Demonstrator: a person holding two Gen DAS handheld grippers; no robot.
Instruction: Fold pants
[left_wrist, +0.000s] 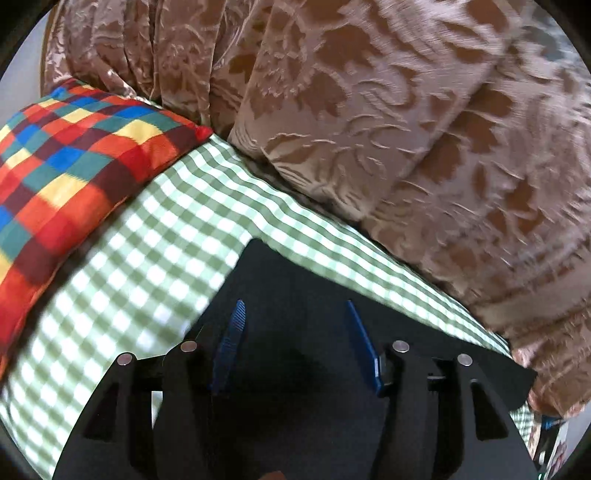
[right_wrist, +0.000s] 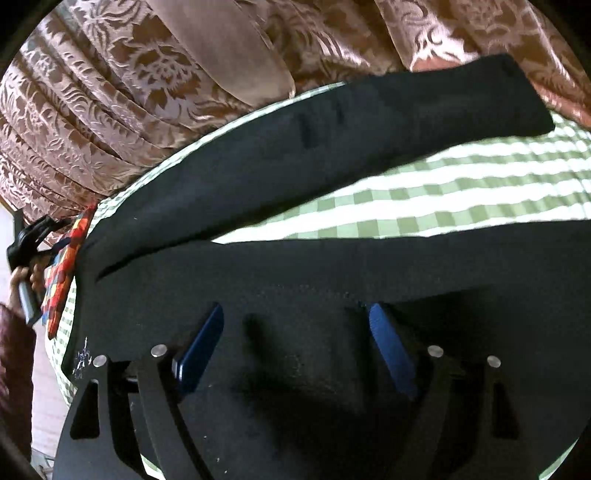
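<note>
**A:** What are you working on, and what's around it?

**B:** A bed covered with a green-and-white checked cotton sheet (left_wrist: 155, 236). Behind it hangs a brown curtain with a raised leaf pattern (left_wrist: 406, 122), in heavy folds right down to the edge of the bed. A square pillow in red, blue, yellow and teal checks (left_wrist: 70, 155) lies on the sheet at the left in my left camera. The pictures are smeared, so fine detail is lost.

**A:** And the pants?

**B:** The black cloth pants (right_wrist: 332, 155) lie spread on the sheet. In my right camera one leg runs along the curtain side up to the upper right, the other runs across just beyond my fingers, with a wedge of bare sheet (right_wrist: 424, 192) between them.

**A:** Your grippers?

**B:** My right gripper (right_wrist: 295, 314) has its blue pads wide apart over the black cloth, pinching nothing. My left gripper (left_wrist: 293, 306) is about half open above a corner of the pants, with no fold between its pads either. At the far left of the right camera I can see my other hand (right_wrist: 22, 277) on its handle, in a dark red sleeve (right_wrist: 13, 369).
</note>
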